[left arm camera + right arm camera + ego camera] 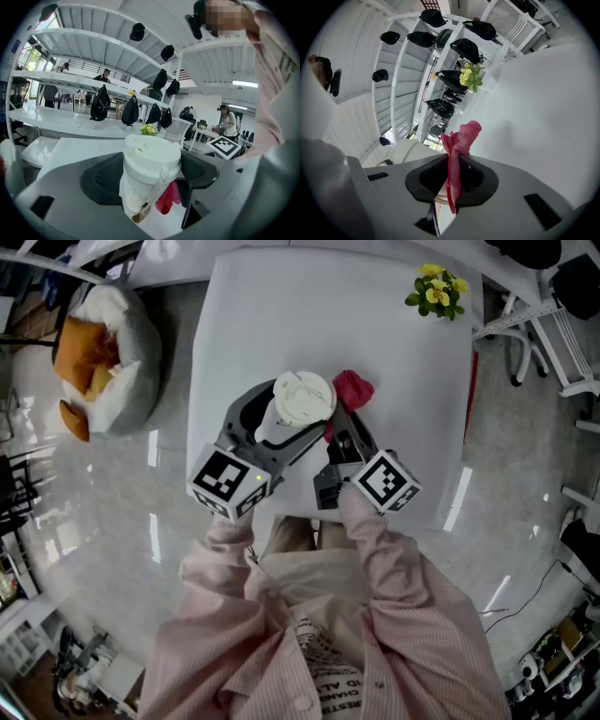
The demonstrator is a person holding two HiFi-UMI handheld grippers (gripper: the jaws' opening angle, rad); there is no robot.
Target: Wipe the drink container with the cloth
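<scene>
White cup clamped in the left tongs, red cloth pinched in the right tongs, both over the near half of the white worktop (281,315).

The left tongs (277,427) (152,173) grip the lidded white cup (303,399) (150,164) by its body, one dark pad on each side, with the lid toward the head camera. Whether the cup's base rests on the worktop cannot be told. The right tongs (342,427) (452,176) are clenched on the red cloth (353,390) (461,138), whose bunched end sticks out past the tips, just beside the cup's right side. A small pot of yellow flowers (438,289) stands at the far right corner, well apart.
</scene>
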